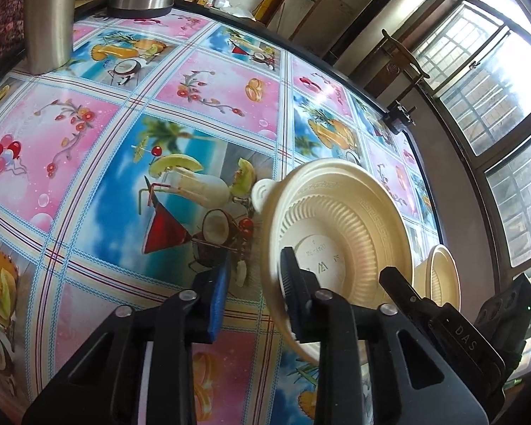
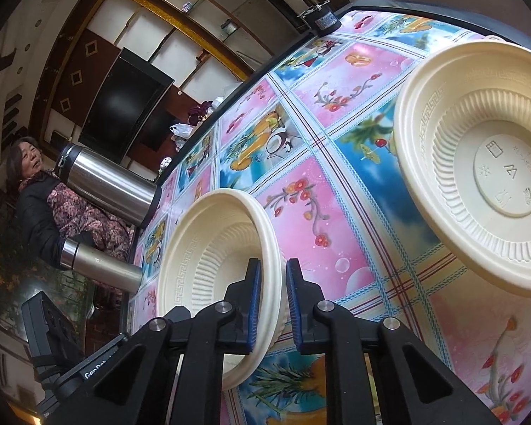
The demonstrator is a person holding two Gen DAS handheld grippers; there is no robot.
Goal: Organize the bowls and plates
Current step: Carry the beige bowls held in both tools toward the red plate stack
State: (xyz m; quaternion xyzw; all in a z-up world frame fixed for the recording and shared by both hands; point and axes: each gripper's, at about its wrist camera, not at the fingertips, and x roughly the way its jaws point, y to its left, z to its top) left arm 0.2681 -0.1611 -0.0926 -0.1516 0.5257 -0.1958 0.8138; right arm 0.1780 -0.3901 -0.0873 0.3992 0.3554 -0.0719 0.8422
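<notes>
— Now, what is held by the left gripper (image 1: 256, 294)?

— A cream bowl (image 1: 340, 233) is seen tipped on edge above the patterned tablecloth (image 1: 88, 163); its ribbed underside is turned to the camera; its rim appears to be passed between the fingers, yet the jaws are spread wide, so a firm hold cannot be confirmed.

— And the right gripper (image 2: 272, 304)?

— A second cream bowl (image 2: 212, 265) is clamped by its rim; the blue pads (image 2: 254, 304) are drawn nearly together on the wall; the bowl is kept tilted on its side over the tablecloth (image 2: 322, 212).

— Is anything else shown near that tablecloth?

— Two steel flasks (image 2: 113, 191) are stood at its far edge; a seated person (image 2: 53, 209) is seen beyond them; the other bowl (image 2: 485, 170) is shown to the right of the clamped one, well apart.
</notes>
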